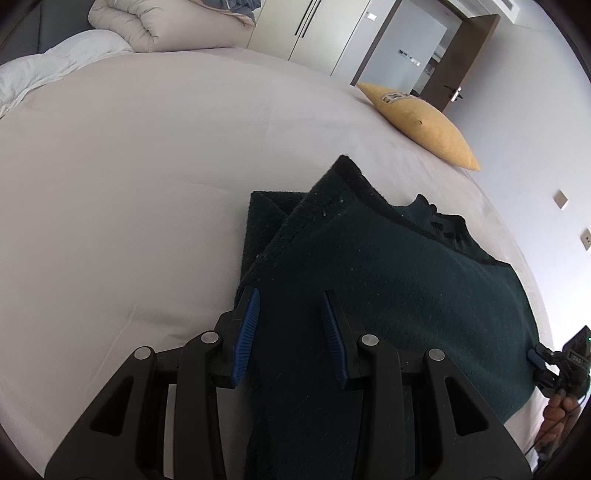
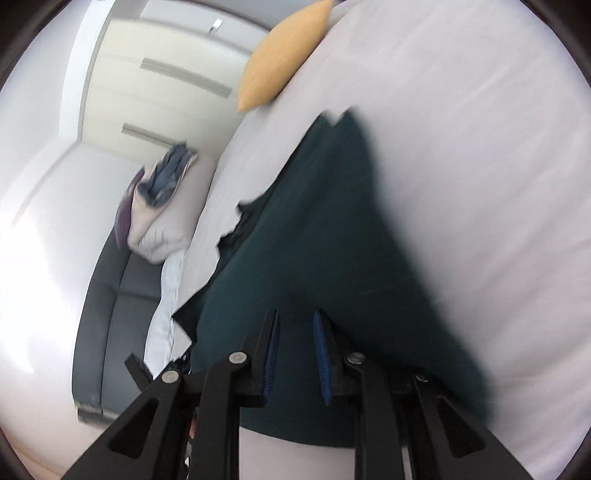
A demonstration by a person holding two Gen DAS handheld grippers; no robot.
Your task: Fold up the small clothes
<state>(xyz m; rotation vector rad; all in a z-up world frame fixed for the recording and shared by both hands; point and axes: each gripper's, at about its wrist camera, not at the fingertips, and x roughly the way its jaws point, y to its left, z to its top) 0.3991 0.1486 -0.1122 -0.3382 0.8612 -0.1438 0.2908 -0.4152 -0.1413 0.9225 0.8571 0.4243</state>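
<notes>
Left hand-held gripper [image 1: 290,301]: blue pads spread apart over the near edge of the dark green garment [image 1: 388,295], cloth under and between them, no pinch visible. Right hand-held gripper [image 2: 295,321]: pads parted narrowly above the same garment; view blurred, grip not discernible. Garment lies partly folded on the bed [image 1: 129,184]; yellow pillow [image 1: 424,125] at the far edge.

Open room: the bed sheet [image 1: 147,177] is left bare to the left of and beyond the garment [image 1: 388,295].
Obstacle, far right edge: a yellow cushion [image 1: 424,125] is seen well apart from the garment.
Obstacle, head end: folded bedding [image 1: 159,26] is piled there.
Right of garment: the right gripper [image 1: 535,360] is found at the cloth's edge, near the bed's edge.
</notes>
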